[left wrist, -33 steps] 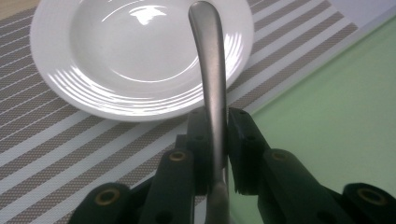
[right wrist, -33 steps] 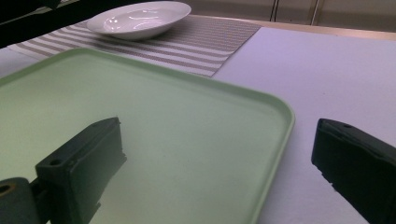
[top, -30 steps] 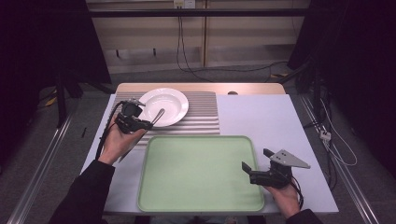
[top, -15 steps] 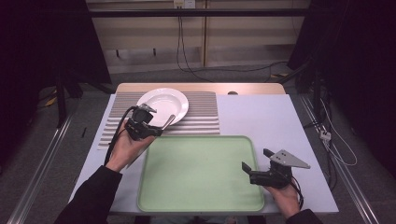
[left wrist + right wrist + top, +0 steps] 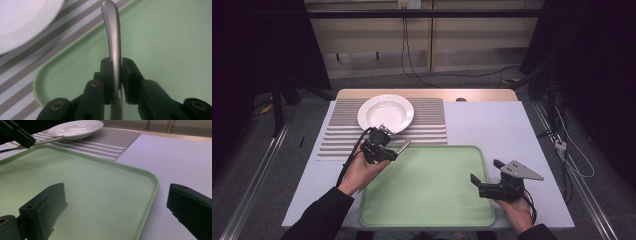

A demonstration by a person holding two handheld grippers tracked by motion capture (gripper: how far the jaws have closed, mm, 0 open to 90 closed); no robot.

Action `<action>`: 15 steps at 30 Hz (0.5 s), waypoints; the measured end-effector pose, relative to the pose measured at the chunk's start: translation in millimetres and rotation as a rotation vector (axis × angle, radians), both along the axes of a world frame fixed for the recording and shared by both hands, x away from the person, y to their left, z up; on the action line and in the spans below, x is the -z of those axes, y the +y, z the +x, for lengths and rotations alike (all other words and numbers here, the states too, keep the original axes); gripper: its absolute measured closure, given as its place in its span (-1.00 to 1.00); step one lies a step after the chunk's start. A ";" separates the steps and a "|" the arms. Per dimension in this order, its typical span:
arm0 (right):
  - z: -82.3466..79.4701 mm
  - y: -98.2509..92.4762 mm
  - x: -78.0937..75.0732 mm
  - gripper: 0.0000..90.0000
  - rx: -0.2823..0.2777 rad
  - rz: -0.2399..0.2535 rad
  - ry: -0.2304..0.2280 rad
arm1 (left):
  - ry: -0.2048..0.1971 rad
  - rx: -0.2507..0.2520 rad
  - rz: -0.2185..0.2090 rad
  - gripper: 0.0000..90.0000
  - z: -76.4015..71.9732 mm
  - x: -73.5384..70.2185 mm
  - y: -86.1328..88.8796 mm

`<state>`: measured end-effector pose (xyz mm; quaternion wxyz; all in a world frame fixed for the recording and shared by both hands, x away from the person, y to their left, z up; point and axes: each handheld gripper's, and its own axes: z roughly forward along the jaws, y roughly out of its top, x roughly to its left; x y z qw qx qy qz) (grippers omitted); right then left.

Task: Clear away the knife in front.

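Now we see the left gripper (image 5: 388, 150) has shifted off the striped mat (image 5: 427, 125) toward 4 o'clock, over the green tray (image 5: 437, 200) corner. It's clamped on a metal utensil handle (image 5: 113, 47), poking out at 12 o'clock. Right gripper (image 5: 484, 172) is spread wide, unmoved.

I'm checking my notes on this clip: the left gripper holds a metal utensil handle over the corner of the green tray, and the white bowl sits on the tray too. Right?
Not quite. The left gripper does clamp the metal utensil handle over the green tray corner, but the white bowl sits on the striped placemat behind the tray, as the high view shows.
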<state>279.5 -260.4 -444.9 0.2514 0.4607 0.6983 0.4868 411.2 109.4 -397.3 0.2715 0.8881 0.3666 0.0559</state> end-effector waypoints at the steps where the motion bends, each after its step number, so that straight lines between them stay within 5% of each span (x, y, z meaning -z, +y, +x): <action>1: -0.1 0.2 0.0 -0.95 0.000 0.000 0.000 | 0.003 0.000 0.000 0.78 -1.0 2.0 -1.3; 15: 0.1 0.3 0.2 -0.95 -0.003 0.000 -0.001 | 0.076 0.004 0.028 0.77 -9.9 28.3 -13.0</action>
